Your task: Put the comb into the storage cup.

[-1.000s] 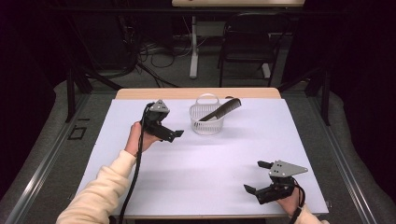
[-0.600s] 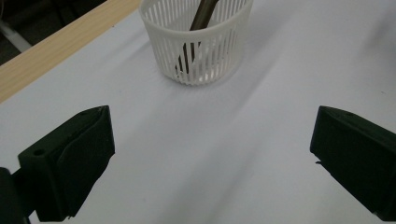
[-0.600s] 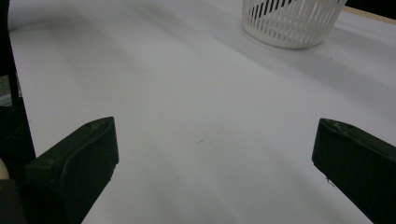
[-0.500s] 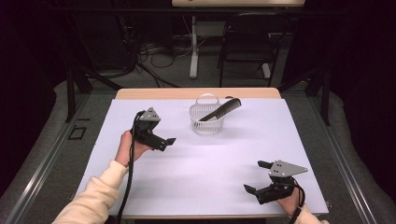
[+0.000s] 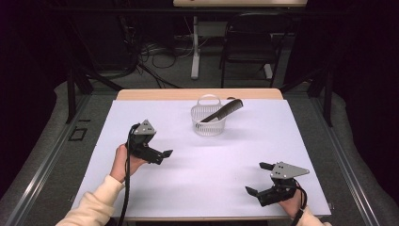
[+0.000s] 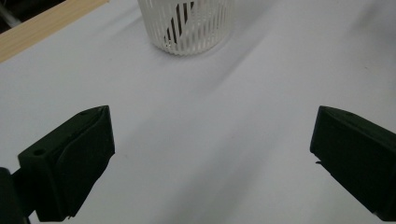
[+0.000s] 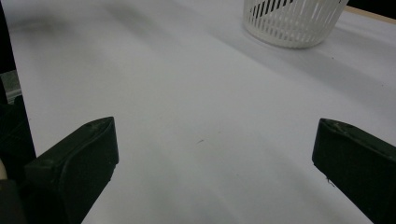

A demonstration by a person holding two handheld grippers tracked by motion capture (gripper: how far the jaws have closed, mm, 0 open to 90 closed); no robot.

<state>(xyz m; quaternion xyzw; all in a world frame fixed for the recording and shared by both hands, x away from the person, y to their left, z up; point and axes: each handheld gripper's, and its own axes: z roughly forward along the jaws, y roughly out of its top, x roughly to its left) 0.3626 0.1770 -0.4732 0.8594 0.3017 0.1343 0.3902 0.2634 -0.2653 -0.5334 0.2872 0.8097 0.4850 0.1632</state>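
Two hand-held grippers [image 5: 161,155] [image 5: 259,178] released, white basket [image 5: 209,121] with comb [image 5: 222,110] well beyond both

Looks like a lab: white-covered table [image 5: 141,117], black curtains, loose floor cables [image 5: 150,52], empty chair [image 5: 247,42] behind.

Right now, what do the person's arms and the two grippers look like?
Both the left gripper and the right gripper are black, with two blocky jaws and a grey three-cornered plate on top. A black cable trails from the left one along a cream sleeve.
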